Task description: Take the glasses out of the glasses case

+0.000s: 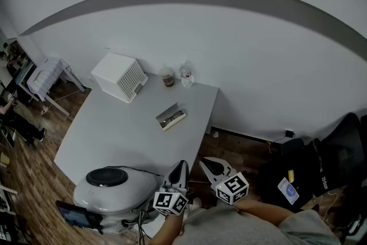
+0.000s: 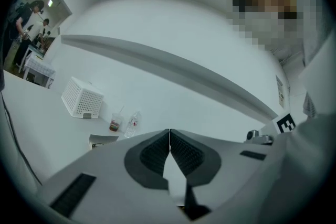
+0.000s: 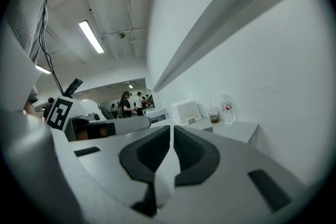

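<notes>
At centre of the head view, on the grey table (image 1: 114, 129), the glasses case (image 1: 171, 116) lies tilted, near the table's right edge; it looks open w/ a dark shape inside, prob the glasses, too small to be sure. Behind it, toward the top of the frame, a cup (image 1: 167, 76) w/ brown drink & a clear bottle (image 1: 186, 74) stand side by side by the wall, and a white perforated box (image 1: 119, 76) sits at the table's upper-left corner. At lower left a round white device (image 1: 109, 181) w/ a black grille sits at the table's near end. Both grippers are at the bottom centre, well apart from the case: left gripper (image 1: 182, 164) & right gripper (image 1: 207, 163), side by side, tips toward the table. In the left gripper view the jaws are pressed together, nothing between them; the case shows small at left-centre, just left of the jaws & far off. In the right gripper view the jaws also meet at the tips, empty; box, cup & bottle show at mid-right by the wall
</notes>
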A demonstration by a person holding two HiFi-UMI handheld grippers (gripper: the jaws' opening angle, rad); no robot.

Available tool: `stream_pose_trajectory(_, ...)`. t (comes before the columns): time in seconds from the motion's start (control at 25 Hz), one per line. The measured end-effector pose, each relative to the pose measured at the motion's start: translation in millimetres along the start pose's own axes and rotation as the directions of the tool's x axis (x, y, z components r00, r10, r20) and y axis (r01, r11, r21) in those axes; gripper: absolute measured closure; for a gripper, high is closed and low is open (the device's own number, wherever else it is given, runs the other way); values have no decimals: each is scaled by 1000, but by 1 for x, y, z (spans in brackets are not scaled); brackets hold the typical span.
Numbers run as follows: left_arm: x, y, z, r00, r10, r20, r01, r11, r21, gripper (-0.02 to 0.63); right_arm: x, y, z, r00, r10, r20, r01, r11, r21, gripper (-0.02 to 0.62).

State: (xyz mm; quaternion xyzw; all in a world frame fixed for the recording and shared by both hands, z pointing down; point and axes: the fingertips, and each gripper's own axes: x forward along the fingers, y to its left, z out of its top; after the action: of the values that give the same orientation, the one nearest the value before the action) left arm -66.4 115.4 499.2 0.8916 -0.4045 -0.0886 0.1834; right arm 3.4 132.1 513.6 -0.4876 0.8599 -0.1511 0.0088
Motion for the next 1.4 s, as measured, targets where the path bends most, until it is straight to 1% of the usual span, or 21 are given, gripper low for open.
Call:
stream_pose_trajectory(0.24, 6, 9, 5, 996, 65, 55, -66, 998, 16, 594, 11, -6, 1, 998, 64, -4, -64, 998, -4, 583)
stream_pose_trajectory(0.52, 15, 26, 12, 991, 117, 73, -117, 993, 2, 594, 34, -18, 2, 994, 101, -29, -100, 994, 32, 583)
stream_pose_trajectory(0.64, 28, 31, 17, 992, 100, 72, -99, 995, -16, 594, 49, -27, 8, 992, 116, -44, -115, 993, 32, 583)
stream_pose_trajectory(0.76, 45, 32, 24, 996, 64, 66, -64, 998, -5, 594, 65, -39, 16, 991, 125, -52, -124, 992, 33, 583)
stream_pose_trajectory(0.84, 54, 37, 28, 996, 56, 67, -56, 998, -2, 594, 75, -46, 16, 990, 129, -59, -127, 991, 32, 583)
stream_pose_trajectory(0.96, 65, 51, 33, 996, 59, 72, -59, 998, 0, 594, 89, -57, 15, 991, 121, -61, -118, 992, 51, 583)
stream_pose_trajectory(1.16, 76, 74, 42, 993, 84, 87, -83, 996, -15, 594, 110, -70, 17, 989, 125, -75, -121, 991, 54, 583)
stream_pose_trajectory(1.4, 89, 94, 50, 992, 79, 95, -79, 997, -11, 594, 133, -76, 24, 988, 141, -64, -137, 989, 59, 583)
